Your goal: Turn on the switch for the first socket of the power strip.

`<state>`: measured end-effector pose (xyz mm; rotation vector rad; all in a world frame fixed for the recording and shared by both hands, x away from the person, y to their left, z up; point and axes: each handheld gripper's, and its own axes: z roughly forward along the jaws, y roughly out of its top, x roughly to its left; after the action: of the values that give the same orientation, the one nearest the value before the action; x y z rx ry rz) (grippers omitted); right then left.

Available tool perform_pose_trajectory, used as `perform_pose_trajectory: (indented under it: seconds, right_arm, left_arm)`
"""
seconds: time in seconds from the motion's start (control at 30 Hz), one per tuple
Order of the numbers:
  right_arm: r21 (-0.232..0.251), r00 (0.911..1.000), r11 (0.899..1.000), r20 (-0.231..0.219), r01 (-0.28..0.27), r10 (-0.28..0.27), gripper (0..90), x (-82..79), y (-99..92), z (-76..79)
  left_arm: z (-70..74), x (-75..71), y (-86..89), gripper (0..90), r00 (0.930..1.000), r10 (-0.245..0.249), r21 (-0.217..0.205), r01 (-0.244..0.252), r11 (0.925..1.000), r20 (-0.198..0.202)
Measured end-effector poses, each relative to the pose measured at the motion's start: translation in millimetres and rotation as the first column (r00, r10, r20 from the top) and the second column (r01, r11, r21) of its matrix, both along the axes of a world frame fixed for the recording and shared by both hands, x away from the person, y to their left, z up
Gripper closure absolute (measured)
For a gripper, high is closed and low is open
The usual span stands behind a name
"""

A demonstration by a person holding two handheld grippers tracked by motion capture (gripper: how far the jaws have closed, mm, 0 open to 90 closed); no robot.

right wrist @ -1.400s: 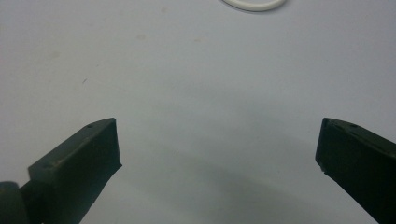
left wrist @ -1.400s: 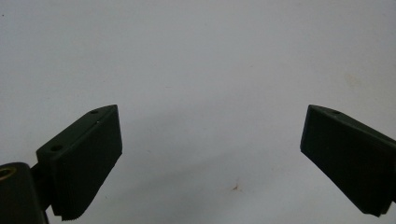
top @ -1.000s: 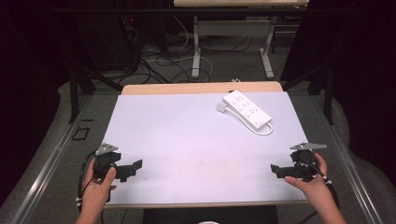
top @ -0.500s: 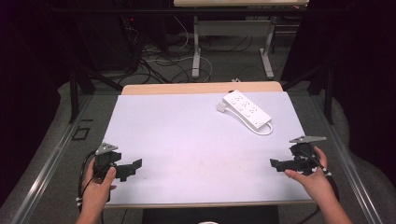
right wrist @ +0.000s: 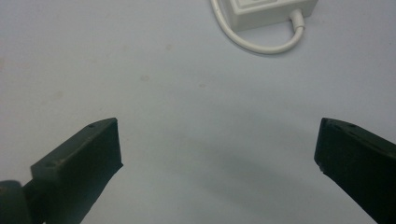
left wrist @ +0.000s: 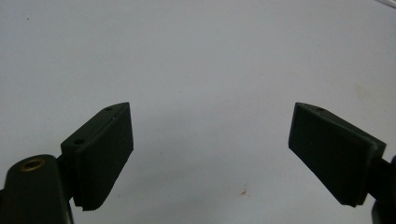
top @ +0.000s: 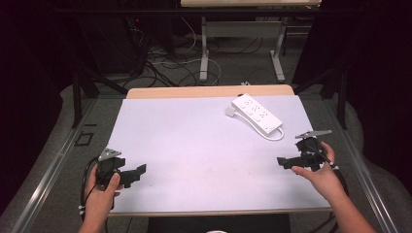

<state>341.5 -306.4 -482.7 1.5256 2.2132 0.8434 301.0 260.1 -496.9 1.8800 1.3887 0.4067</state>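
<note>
Beyond the right tool [top: 284, 162], jaws spread wide and empty, lies the power strip [top: 256, 115], near but apart.

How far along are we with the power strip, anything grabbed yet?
Nothing looks done: the white power strip lies flat at the table's far right, its cord looped beside it. In hand: nothing. The right claw is open, nearest the strip, apart from it; the left claw is open near the front edge. Reach and grasp remain.

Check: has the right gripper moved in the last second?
Yes. In the high view the right gripper has shifted up the table toward the white power strip, which lies where it was.
</note>
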Motion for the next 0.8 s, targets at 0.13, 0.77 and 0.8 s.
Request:
perform_pose_trajectory:
  seconds: [0.13,0.77,0.8]
  right_arm:
    - [-0.01,1.0,1.0,0.0,-0.009,0.009,1.7,8.3,2.7,5.9]
    - [-0.043,0.9998,0.999,-0.014,-0.016,0.016,5.7,46.9,17.8,30.0]
    - [-0.049,0.9998,0.999,-0.015,-0.013,0.012,6.1,51.3,19.3,31.3]
  left_arm:
    - [0.1,0.0,1.2,14.9,0.9999,-0.005,0.007,0.005,1.0,-0.012]
    - [-0.4,-1.0,2.2,15.1,1.0,0.004,0.003,-0.004,1.0,-0.003]
    - [-0.4,-1.0,2.3,15.1,1.0,0.004,0.003,-0.004,1.0,-0.004]
